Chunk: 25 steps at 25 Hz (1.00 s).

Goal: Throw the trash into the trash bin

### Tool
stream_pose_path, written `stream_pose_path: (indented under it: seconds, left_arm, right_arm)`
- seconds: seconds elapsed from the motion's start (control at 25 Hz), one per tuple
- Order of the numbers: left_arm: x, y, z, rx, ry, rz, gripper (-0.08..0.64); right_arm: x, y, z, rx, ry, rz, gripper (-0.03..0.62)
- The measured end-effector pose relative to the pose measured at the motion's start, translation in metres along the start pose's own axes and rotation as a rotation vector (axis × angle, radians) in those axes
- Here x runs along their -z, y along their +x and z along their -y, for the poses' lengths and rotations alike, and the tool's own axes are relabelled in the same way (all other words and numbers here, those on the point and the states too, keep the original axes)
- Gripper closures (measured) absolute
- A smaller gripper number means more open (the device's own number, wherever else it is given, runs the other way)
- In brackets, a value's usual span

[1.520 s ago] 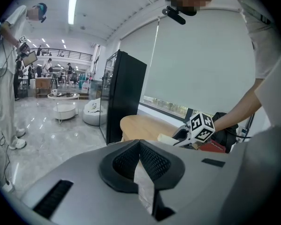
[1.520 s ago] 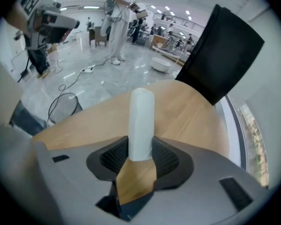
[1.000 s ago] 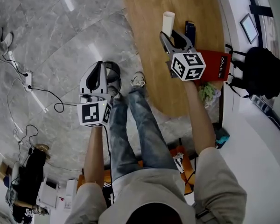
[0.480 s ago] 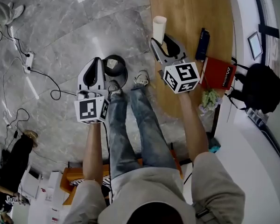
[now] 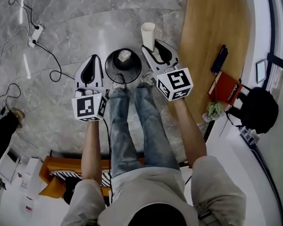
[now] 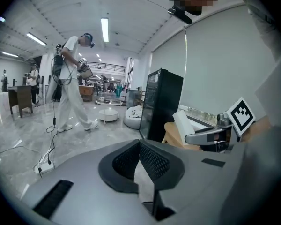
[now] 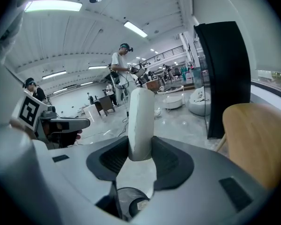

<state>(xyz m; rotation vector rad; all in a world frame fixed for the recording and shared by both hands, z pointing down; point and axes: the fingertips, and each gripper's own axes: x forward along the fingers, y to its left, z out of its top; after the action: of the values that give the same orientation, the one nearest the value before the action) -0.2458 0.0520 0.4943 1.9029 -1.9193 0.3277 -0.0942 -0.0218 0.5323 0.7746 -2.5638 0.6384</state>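
A white paper cup (image 5: 148, 36) stands upright between the pads of my right gripper (image 5: 155, 54), which is shut on it. The cup (image 7: 140, 118) hangs over the grey floor just right of the round black trash bin (image 5: 123, 65). A pale scrap lies inside the bin. In the right gripper view the bin (image 7: 129, 199) shows low down between the jaws. My left gripper (image 5: 89, 70) hovers left of the bin, its jaws meeting at the tips with nothing held. The left gripper view (image 6: 140, 144) shows the same shut jaws, with the cup (image 6: 183, 124) off to the right.
A wooden table (image 5: 217, 22) stands to the right, with a dark phone (image 5: 219, 59) and a red book (image 5: 228, 88) on it. A black backpack (image 5: 259, 109) lies beyond. Cables and a power strip (image 5: 36, 32) run over the floor at left. A black cabinet (image 7: 222, 78) stands ahead, and people walk in the distance.
Both grippers swung left, away from the table and toward the bin. The cup went with the right gripper, and the bin now lies between the two grippers.
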Motion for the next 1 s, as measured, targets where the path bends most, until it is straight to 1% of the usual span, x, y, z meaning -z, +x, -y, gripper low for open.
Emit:
stream_pose_path:
  seconds: [0.16,0.28,0.44,0.56,0.72,0.88,0.92,1.0]
  left_arm:
    - [0.008,-0.017,-0.025,-0.036,-0.017,0.0,0.543]
    - [0.017,-0.03,-0.042,-0.058,-0.032,-0.003,0.543]
    - [0.027,-0.041,-0.052,-0.07,-0.048,-0.009,0.543]
    - [0.032,-0.045,-0.057,-0.065,-0.055,-0.012,0.543]
    - [0.032,-0.048,-0.062,-0.053,-0.056,-0.011,0.543]
    - [0.029,-0.048,-0.065,-0.048,-0.058,-0.005,0.543]
    - [0.029,-0.048,-0.066,-0.047,-0.058,-0.005,0.543]
    - [0.031,-0.048,-0.066,-0.043,-0.058,-0.007,0.543]
  right_arm:
    - [0.013,0.018,-0.035,-0.05,-0.012,-0.034,0.419]
    - [0.034,0.029,-0.056,-0.069,-0.011,-0.079,0.42]
    - [0.083,0.038,-0.07,-0.078,0.005,-0.194,0.419]
    - [0.125,0.042,-0.076,-0.068,0.04,-0.285,0.419]
    - [0.178,0.043,-0.084,-0.063,0.079,-0.407,0.417]
    - [0.218,0.042,-0.088,-0.057,0.094,-0.515,0.414]
    - [0.227,0.043,-0.088,-0.057,0.097,-0.542,0.411]
    - [0.246,0.044,-0.09,-0.069,0.11,-0.598,0.381]
